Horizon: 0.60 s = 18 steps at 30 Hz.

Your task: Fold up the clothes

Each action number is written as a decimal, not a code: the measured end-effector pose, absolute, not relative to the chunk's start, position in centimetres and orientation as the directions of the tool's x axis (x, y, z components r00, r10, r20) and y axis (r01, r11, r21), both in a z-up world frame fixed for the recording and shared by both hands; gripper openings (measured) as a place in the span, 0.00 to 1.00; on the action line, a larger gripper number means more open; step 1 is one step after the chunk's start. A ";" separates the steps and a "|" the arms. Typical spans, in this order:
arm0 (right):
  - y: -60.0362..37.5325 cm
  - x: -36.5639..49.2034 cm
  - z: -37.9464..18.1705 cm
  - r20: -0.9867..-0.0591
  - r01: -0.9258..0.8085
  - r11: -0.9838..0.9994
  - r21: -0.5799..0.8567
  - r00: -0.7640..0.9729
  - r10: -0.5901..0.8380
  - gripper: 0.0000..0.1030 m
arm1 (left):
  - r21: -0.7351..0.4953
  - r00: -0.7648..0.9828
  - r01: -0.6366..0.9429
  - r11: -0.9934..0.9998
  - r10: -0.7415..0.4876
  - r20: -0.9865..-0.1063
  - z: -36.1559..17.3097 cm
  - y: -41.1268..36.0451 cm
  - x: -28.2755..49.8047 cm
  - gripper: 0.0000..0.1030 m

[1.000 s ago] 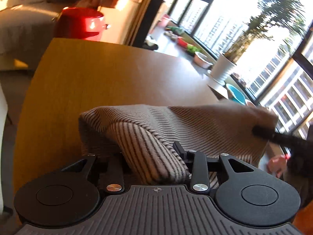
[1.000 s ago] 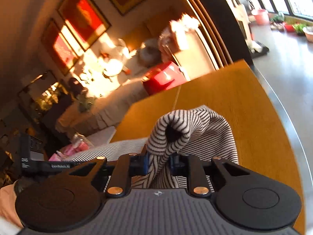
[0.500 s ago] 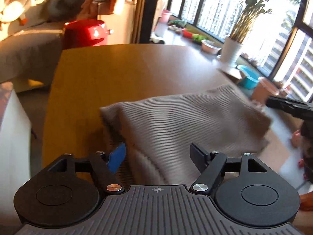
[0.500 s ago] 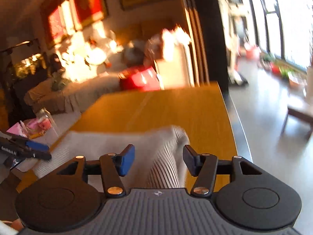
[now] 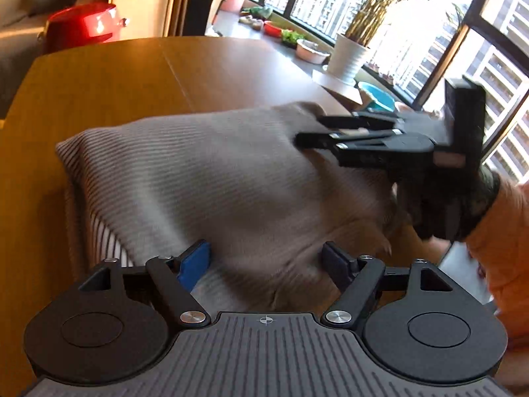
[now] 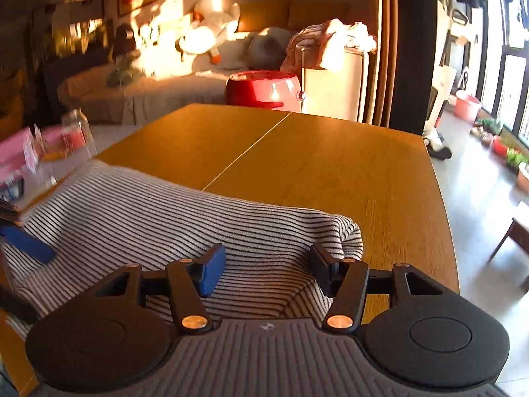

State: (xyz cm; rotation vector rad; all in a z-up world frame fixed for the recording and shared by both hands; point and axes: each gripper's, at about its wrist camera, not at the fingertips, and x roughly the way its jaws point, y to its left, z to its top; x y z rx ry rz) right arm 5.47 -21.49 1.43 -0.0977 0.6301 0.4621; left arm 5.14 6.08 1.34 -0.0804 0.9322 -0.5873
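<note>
Left hand-held gripper (image 5: 266, 263): jaws spread wide at bottom centre of left wrist view, nothing clamped; cloth lies btwn and beyond the pads, contact can't be told.

Right hand-held gripper (image 6: 264, 269): jaws also wide, bottom centre of right wrist view, hanging over the near right end of the cloth, nothing pinched. Same gripper is seen in left view at centre right, blurred, over the far end of the garment.

Striped garment (image 6: 158, 228): thin dark stripes on light knit, lying doubled over on the worktop (image 6: 330, 165), lower left to lower centre of right view; a rounded fold edge is seen at its right end, lower layer peeking out at left in left wrist view. Rest of worktop toward the upper frame is bare wood.

Handling, judged: light, soft, limp knit, no stiffness; it sags and bunches, so both ends need support at once. Likely low slip on wood, not fragile. Best taken at corners or along a fold edge, pinching all layers together; a mid-panel pinch would prob. only lift the top layer.

Whether another fold is due or it's finished can't be settled from this.
</note>
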 end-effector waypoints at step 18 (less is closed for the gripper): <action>-16.9 -3.1 2.6 -0.583 -0.621 0.774 0.123 0.586 0.562 0.82 | -0.250 0.626 0.328 0.911 -0.408 -0.664 1.7 5.4 17.0 0.85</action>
